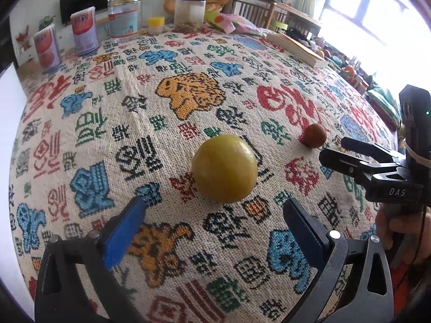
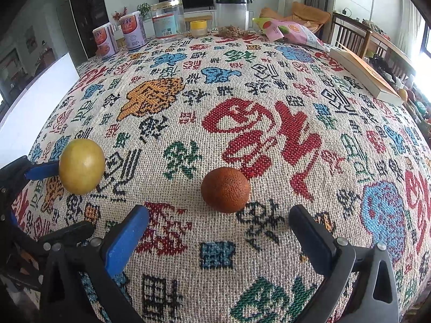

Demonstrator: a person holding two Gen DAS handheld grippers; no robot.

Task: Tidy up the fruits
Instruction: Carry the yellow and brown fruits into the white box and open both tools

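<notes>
Rolling is my big worry here, tbh. Both fruits are round and just sitting loose on the woven tablecloth [image 2: 242, 94], so if one pad bumps first they'll scoot away instead of settling in.

My left gripper [image 1: 215, 210] is spread wide, nothing in it, and the yellow fruit [image 1: 224, 168] sits just ahead of the fingertips, pretty much centred in the gap, not touching either pad. Same deal on the right: my right gripper [image 2: 219, 219] is released and empty, with the small brown fruit [image 2: 225, 189] just in front, between the two blue pads.

Second worry: my two grippers are near each other. In the left view the right one's fingers poke in just off my right pad, close to the brown fruit [image 1: 314, 136]. Closing both at once could knock things.

Room-wise, plenty of open cloth ahead of both sets of jaws. Jars [image 2: 167, 20], cans [image 2: 133, 31], a snack bag [image 2: 293, 31] and a book [image 2: 363, 72] sit well away along the far and right edges. No bowl or tray that I can see, so where these go is a guess.
</notes>
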